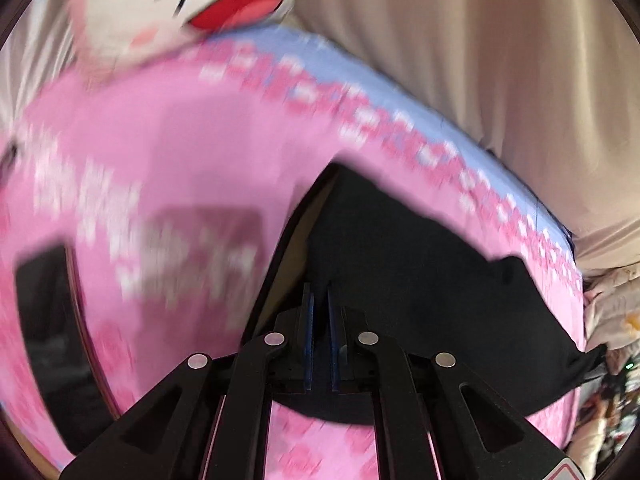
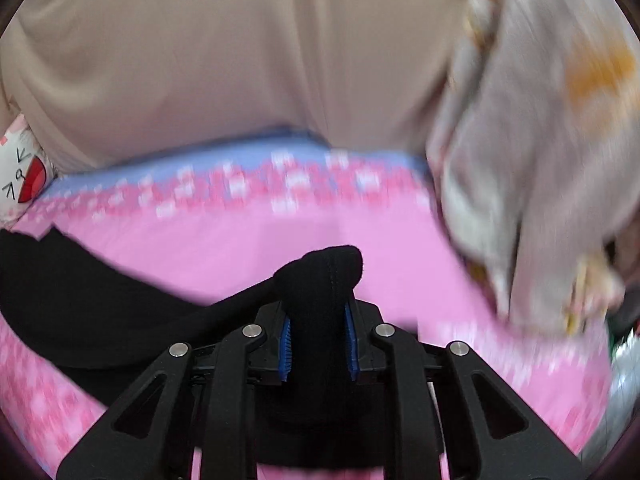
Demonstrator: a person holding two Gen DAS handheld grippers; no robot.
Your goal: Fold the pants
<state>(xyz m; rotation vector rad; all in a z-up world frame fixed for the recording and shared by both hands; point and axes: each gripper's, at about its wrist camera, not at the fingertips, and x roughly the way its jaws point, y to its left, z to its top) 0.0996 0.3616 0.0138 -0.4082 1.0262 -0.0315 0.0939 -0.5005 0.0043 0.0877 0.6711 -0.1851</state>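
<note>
- The pants (image 1: 420, 248) are black and lie on a pink sheet (image 1: 180, 132) with a paler blocky pattern and a lilac edge band.
- Left view: the left gripper (image 1: 320, 304) has its blue-lined fingers (image 1: 308, 320) set narrow, a thin slit between them. They point at the cloth's edge, yet I cannot tell whether any cloth sits in the slit.
- This view alone shows the wide spread of the pants, running right to a pointed corner near the sheet's rim.
- It also shows a dark panel (image 1: 48, 320) at lower left and most of a white cushion (image 1: 160, 4) with a red mouth shape at the top.
- Right view: the right gripper (image 2: 318, 336) is clamped on a thick bunch of pants (image 2: 324, 276), which bulges up past the fingertips between the blue pads (image 2: 285, 344).
- From that bunch a taut black strip runs left to the rest of the cloth, low at the left side.
- Only here is a crumpled pale cloth (image 2: 532, 160) with orange marks seen large, at the right, over the sheet (image 2: 280, 236).
- The cushion (image 2: 24, 176) is just a sliver at the left edge.
- Both views show a beige curtain (image 2: 220, 52) behind the sheet, and both are blurred.
</note>
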